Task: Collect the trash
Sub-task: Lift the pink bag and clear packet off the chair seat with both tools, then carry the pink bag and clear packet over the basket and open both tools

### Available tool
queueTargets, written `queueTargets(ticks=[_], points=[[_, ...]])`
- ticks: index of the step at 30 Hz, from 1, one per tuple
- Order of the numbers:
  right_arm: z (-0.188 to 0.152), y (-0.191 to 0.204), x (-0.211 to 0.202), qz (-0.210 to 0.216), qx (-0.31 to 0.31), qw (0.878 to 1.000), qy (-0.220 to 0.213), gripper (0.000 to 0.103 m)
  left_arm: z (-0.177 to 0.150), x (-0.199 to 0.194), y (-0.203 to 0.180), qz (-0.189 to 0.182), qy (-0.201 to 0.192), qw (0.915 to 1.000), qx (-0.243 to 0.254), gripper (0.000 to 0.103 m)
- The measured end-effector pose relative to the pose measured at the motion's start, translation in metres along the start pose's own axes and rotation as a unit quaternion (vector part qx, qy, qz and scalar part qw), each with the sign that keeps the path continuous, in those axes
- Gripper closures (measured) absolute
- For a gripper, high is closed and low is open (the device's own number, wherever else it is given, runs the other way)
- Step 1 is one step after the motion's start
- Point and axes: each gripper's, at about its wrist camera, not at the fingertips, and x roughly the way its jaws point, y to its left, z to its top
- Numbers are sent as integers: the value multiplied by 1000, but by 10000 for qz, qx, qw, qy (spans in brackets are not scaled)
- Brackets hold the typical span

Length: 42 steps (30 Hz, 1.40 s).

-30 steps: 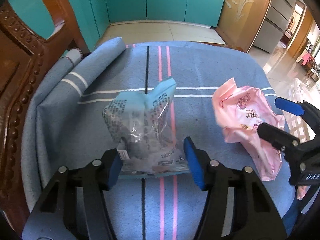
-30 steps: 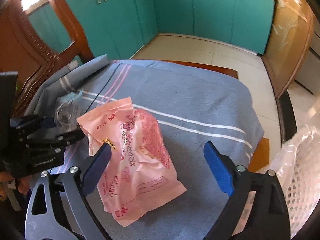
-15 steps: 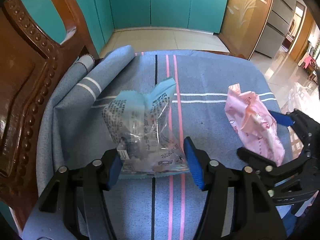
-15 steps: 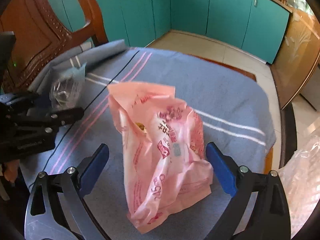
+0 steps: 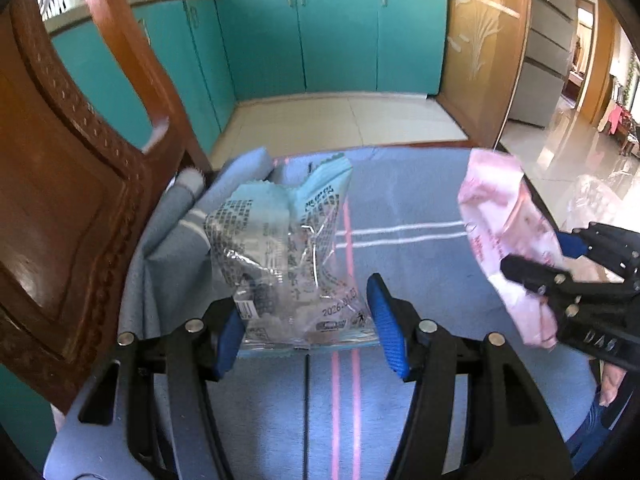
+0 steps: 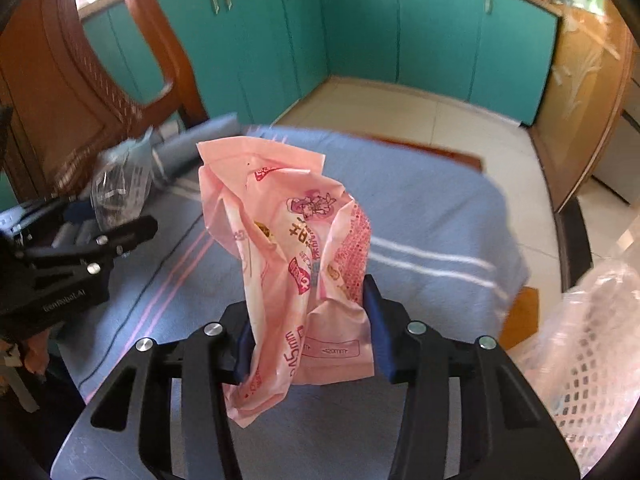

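My left gripper (image 5: 306,322) is shut on a crumpled clear and light-blue snack wrapper (image 5: 284,256) and holds it above the blue striped cloth (image 5: 416,248). My right gripper (image 6: 310,332) is shut on a crumpled pink printed wrapper (image 6: 288,264), also lifted off the cloth. In the left wrist view the pink wrapper (image 5: 508,224) and right gripper (image 5: 568,256) are at the right. In the right wrist view the blue wrapper (image 6: 120,188) and left gripper (image 6: 100,220) are at the left.
The cloth (image 6: 420,220) covers a wooden seat. A carved wooden chair back (image 5: 68,184) stands close at the left. A white mesh basket lined with clear plastic (image 6: 584,344) sits at the right. Teal cabinets (image 5: 332,36) and tiled floor lie beyond.
The right gripper closed on the pink wrapper and lifted it off the cloth. The left gripper, holding the blue wrapper throughout, also rose and tilted up.
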Motion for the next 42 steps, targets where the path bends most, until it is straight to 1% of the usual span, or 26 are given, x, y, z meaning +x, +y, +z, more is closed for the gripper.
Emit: queueTargets(ticks=[2, 7, 11, 13, 14, 16, 17, 19, 22, 25, 26, 28, 31, 32, 33, 35, 37, 38, 42], points=[[-1, -8, -16, -37, 99, 9998, -184, 56, 2, -9, -8, -57, -97, 9999, 60, 44], [-5, -41, -56, -271, 441, 9972, -545, 56, 7, -35, -43, -371, -340, 9983, 278, 44], [-17, -82, -94, -580, 865, 9909, -855, 56, 11, -46, -77, -631, -462, 9958, 466, 44], [-25, -100, -109, -682, 1058, 9873, -968, 56, 15, -46, -100, -829, -472, 9937, 594, 44], [-32, -115, -122, -766, 1240, 9836, -1064, 56, 15, -47, -109, -951, -453, 9923, 650, 44], [-42, -135, -138, -863, 1473, 9783, -1172, 56, 15, -48, -136, -1297, -357, 9880, 756, 44], [-49, -149, -147, -924, 1644, 9743, -1230, 56, 14, -48, -144, -1400, -320, 9865, 789, 44], [-64, -176, -164, -1019, 1983, 9661, -1302, 56, 11, -49, -173, -1691, -207, 9810, 927, 44], [-83, -201, -185, -1166, 2334, 9553, -1389, 56, 8, -49, -210, -1952, -153, 9739, 1148, 44], [-98, -215, -196, -1311, 2510, 9487, -1406, 56, 6, -44, -247, -2270, -23, 9650, 1311, 44], [-103, -220, -199, -1353, 2587, 9464, -1381, 56, 4, -41, -261, -2416, 64, 9607, 1363, 44], [-109, -227, -200, -1366, 2699, 9440, -1319, 56, 0, -37, -281, -2546, 178, 9561, 1443, 43], [-116, -235, -199, -1345, 2772, 9437, -1201, 56, -6, -28, -300, -2620, 240, 9523, 1547, 35], [-118, -236, -199, -1363, 2767, 9441, -1162, 56, -8, -27, -303, -2623, 255, 9518, 1572, 29], [-117, -236, -198, -1368, 2756, 9446, -1147, 56, -9, -26, -306, -2612, 257, 9517, 1595, 24], [-119, -239, -198, -1389, 2747, 9450, -1109, 53, -8, -25, -309, -2549, 208, 9532, 1614, 19], [-119, -241, -197, -1366, 2779, 9448, -1070, 46, -7, -27, -305, -2482, 107, 9556, 1585, 15], [-119, -242, -197, -1334, 2813, 9444, -1060, 44, -7, -27, -303, -2458, 94, 9567, 1555, 14], [-117, -240, -199, -1298, 2845, 9432, -1123, 29, -1, -30, -283, -2330, -8, 9638, 1297, 13]])
